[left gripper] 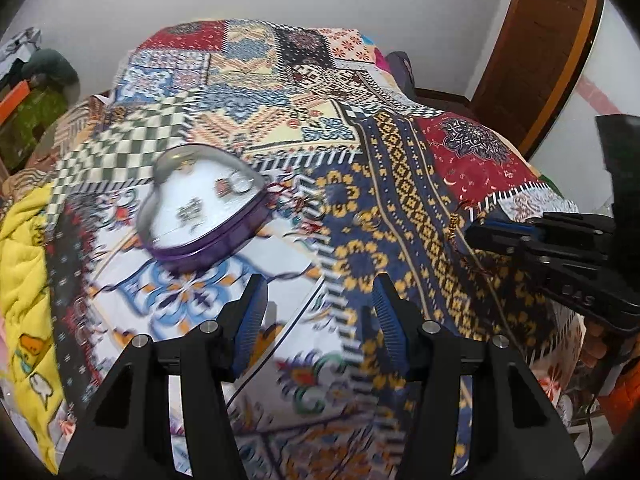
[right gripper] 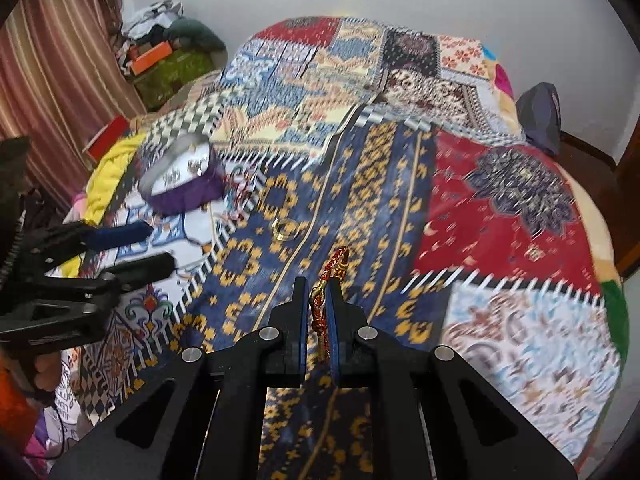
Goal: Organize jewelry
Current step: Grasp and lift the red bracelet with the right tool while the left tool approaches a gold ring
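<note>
A purple heart-shaped jewelry box (left gripper: 200, 208) with a white lining lies open on the patterned bedspread, a few small pieces inside; it also shows at the left (right gripper: 184, 182). My left gripper (left gripper: 320, 300) hangs open over the cloth just in front of the box, nothing between its fingers. My right gripper (right gripper: 318, 292) is shut on a red and gold braided bracelet (right gripper: 334, 270), lifted above the blue and yellow panel. The bracelet (left gripper: 456, 226) shows at the right gripper's tip in the left wrist view. A gold ring (right gripper: 285, 229) lies on the cloth between box and bracelet.
The patchwork bedspread (right gripper: 500, 208) covers the whole bed. A yellow blanket (left gripper: 24, 272) bunches at the left edge. Boxes and clutter (right gripper: 160, 60) sit beside a striped curtain at the far left. A wooden door frame (left gripper: 536, 60) stands at the right.
</note>
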